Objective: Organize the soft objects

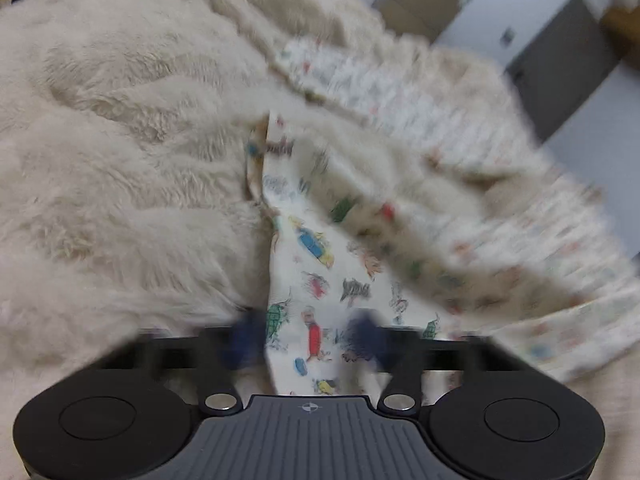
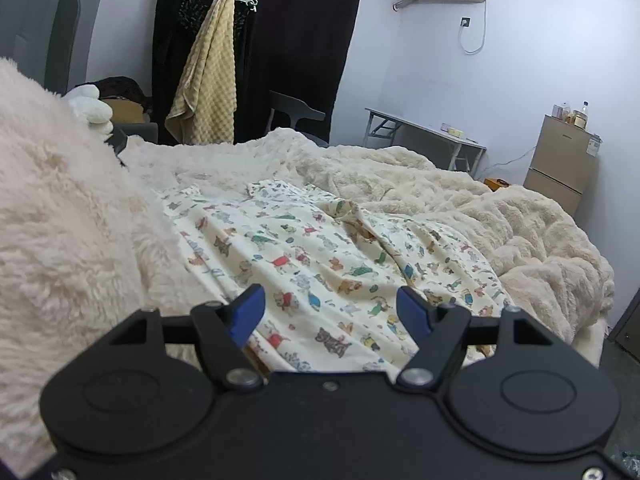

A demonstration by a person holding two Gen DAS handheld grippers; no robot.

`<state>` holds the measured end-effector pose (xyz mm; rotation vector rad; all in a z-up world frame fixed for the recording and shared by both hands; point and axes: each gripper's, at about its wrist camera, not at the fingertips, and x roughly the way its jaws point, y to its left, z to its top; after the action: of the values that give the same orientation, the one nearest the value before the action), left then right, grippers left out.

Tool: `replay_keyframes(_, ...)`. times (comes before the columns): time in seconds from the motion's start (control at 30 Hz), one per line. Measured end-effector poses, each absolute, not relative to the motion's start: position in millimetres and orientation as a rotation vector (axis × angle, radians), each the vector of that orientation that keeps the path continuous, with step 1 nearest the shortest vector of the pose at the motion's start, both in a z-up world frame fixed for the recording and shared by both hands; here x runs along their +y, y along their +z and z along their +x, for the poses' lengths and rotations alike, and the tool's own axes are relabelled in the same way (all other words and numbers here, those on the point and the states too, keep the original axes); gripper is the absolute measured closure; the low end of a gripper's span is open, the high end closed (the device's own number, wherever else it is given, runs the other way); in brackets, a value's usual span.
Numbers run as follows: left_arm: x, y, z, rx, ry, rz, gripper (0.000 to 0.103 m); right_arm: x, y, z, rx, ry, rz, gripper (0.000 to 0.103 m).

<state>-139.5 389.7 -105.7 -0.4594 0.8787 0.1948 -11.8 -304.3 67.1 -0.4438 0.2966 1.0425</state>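
Printed cloth [image 2: 320, 248], cream with small cartoon animals, lies spread and creased across the middle of the bed [image 2: 592, 328], framed by a fluffy cream plush blanket [image 2: 520, 232] that is heaped along the far edge and the right side and rises in a mound at the near left. The right gripper [image 2: 330, 312] hovers released over the near part of the cloth, its 2 blue pads [image 2: 248, 312] well apart with nothing between them. In the blurred left wrist view the printed cloth [image 1: 316, 264] runs as a taut folded strip out of the plush blanket [image 1: 120, 140] and down into the left gripper [image 1: 306, 336]. The blue pads [image 1: 244, 336] stand on either side of the strip, but the blur hides whether they press on it, so I cannot tell if it is grasped. Behind the bed a yellow waffle towel [image 2: 208, 68] hangs from hangers in front of a dark curtain. A white plush toy [image 2: 90, 106] sits at the far left, and a folding table [image 2: 424, 128] and a small fridge [image 2: 560, 160] stand by the far wall.
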Motion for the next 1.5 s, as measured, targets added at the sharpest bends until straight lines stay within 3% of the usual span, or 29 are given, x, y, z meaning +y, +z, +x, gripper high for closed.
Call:
replay_keyframes(0.07,390.2,-94.5,-135.1,0.877,0.297,-0.378,0.102,-306.4,68.8,-12.4,0.288,1.043,-0.443,0.032)
replay_keyframes(0.2,395.5,-76.3,-122.7,0.941,0.57,-0.146,0.103,-310.4,70.3,-10.0,0.277,1.036,-0.428,0.032)
replay_keyframes(0.33,403.0,-85.6,-119.2,1.026,0.598,-0.114,0.102,-312.7,68.0,-4.8,0.289,1.02,-0.422,0.032)
replay_keyframes(0.37,416.7,-72.0,-133.3,0.906,0.553,-0.286,0.097,-312.6,68.2,-4.4,0.289,1.019,-0.421,0.032)
replay_keyframes(0.43,430.1,-57.9,-150.2,0.775,0.53,-0.434,0.05,-312.0,68.9,-3.9,0.284,1.022,-0.416,0.032)
replay_keyframes(0.5,439.6,-48.2,-140.9,0.707,0.483,-0.501,0.046,-311.5,69.2,-3.7,0.282,1.025,-0.413,0.032)
replay_keyframes(0.7,446.3,-71.7,-65.5,0.803,0.28,-0.502,0.042,-310.1,68.1,-3.0,0.287,1.019,-0.419,0.032)
replay_keyframes(0.77,443.6,-98.0,-32.2,0.861,0.251,-0.49,0.047,-310.0,68.6,-3.3,0.285,1.017,-0.417,0.032)
replay_keyframes(0.8,442.7,-106.7,-21.2,0.867,0.26,-0.471,0.082,-310.3,69.1,-3.7,0.281,1.018,-0.415,0.032)
replay_keyframes(0.83,442.2,-112.1,-14.2,0.866,0.275,-0.447,0.098,-310.5,69.3,-4.0,0.279,1.019,-0.414,0.032)
replay_keyframes(1.07,433.8,-110.8,0.8,0.802,0.43,-0.288,0.099,-311.6,70.4,-3.2,0.27,1.009,-0.402,0.032)
replay_keyframes(1.1,429.1,-111.1,3.9,0.83,0.43,-0.241,0.09,-311.3,70.0,-2.3,0.273,1.006,-0.398,0.032)
replay_keyframes(1.13,423.4,-111.5,7.4,0.865,0.429,-0.184,0.073,-311.0,69.7,-1.5,0.276,1.003,-0.396,0.032)
replay_keyframes(1.2,408.8,-102.0,0.3,0.884,0.474,-0.047,0.048,-310.3,69.4,0.0,0.283,0.998,-0.398,0.032)
replay_keyframes(1.33,374.5,-59.2,-62.3,0.826,0.469,0.176,0.018,-308.9,68.6,-1.5,0.287,1.0,-0.411,0.032)
replay_keyframes(1.4,359.9,-44.8,-91.2,0.807,0.408,0.23,0.01,-307.6,68.3,-2.3,0.289,1.004,-0.412,0.032)
replay_keyframes(1.5,321.3,-29.9,-139.4,0.794,0.241,0.363,0.008,-301.7,65.5,-2.2,0.303,0.996,-0.415,0.028)
